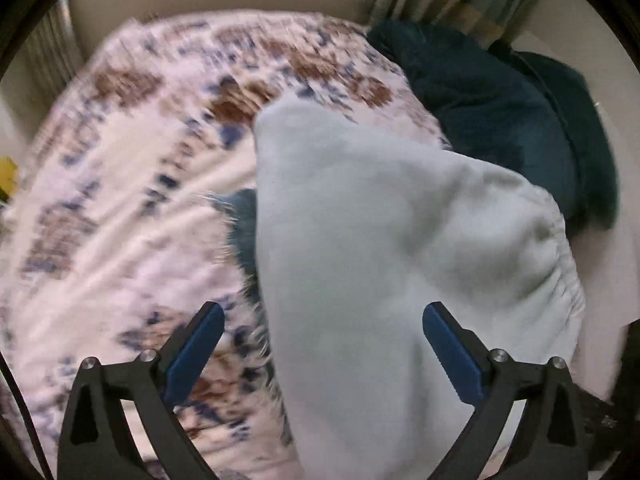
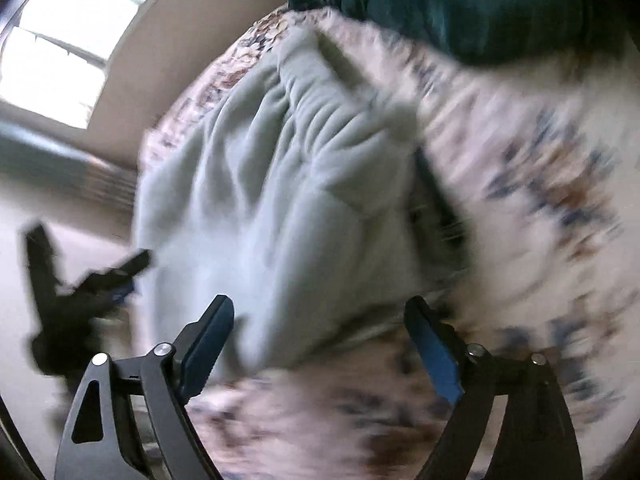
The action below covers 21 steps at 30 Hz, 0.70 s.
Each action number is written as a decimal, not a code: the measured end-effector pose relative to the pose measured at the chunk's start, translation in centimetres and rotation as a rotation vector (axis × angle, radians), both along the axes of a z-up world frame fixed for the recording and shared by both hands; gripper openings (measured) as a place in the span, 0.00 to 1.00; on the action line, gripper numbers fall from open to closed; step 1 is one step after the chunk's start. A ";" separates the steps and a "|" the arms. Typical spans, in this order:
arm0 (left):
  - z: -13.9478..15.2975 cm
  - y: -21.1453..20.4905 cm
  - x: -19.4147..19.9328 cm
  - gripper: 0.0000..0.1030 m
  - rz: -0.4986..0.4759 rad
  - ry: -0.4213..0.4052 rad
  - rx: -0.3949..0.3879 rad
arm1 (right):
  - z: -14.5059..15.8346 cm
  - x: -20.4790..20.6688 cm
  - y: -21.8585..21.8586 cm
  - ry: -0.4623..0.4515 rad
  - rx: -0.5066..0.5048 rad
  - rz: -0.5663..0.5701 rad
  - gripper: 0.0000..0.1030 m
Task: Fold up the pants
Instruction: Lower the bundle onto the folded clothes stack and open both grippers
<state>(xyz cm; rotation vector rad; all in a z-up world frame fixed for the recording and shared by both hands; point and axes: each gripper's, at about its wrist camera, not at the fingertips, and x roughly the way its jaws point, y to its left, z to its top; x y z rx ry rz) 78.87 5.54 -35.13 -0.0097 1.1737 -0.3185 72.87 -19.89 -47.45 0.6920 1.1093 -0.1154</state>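
Pale grey-green fleece pants (image 1: 380,240) lie folded over on a bed with a floral cover (image 1: 120,200); the gathered elastic waistband sits at the right edge. My left gripper (image 1: 324,314) hovers over the pants' near end, wide open, its blue pads touching no cloth. In the right wrist view the same pants (image 2: 280,200) lie rumpled across the bed, waistband at the far end. My right gripper (image 2: 320,308) stands open above the pants' near edge, nothing pinched. The left gripper (image 2: 92,276) shows blurred at the left of that view.
A dark teal blanket (image 1: 500,112) is heaped at the far right of the bed, seen as a dark teal heap (image 2: 460,4) in the right wrist view. Something teal and fringed (image 1: 240,228) peeks from under the pants. A window (image 2: 60,48) and wall lie beyond the bed.
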 end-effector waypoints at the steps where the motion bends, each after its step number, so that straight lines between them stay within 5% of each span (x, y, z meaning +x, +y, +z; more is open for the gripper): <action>1: 0.5 0.0 -1.0 0.99 0.008 -0.019 0.005 | 1.2 -0.3 0.3 -0.003 -0.086 0.014 0.88; 3: 1.1 0.0 -2.7 0.99 0.041 -0.051 0.040 | 4.2 -2.1 1.5 0.014 -0.264 0.047 0.89; 7: 2.4 -0.7 -5.7 0.99 0.084 -0.080 0.083 | 8.2 -4.4 3.1 0.011 -0.466 0.107 0.90; 12: 3.5 -1.2 -7.2 0.99 0.131 -0.088 0.094 | 13.2 -5.6 3.1 -0.001 -0.486 0.098 0.90; 21: 10.7 -1.7 -13.9 0.99 0.166 -0.174 0.106 | 21.9 -11.7 3.1 -0.076 -0.533 0.134 0.90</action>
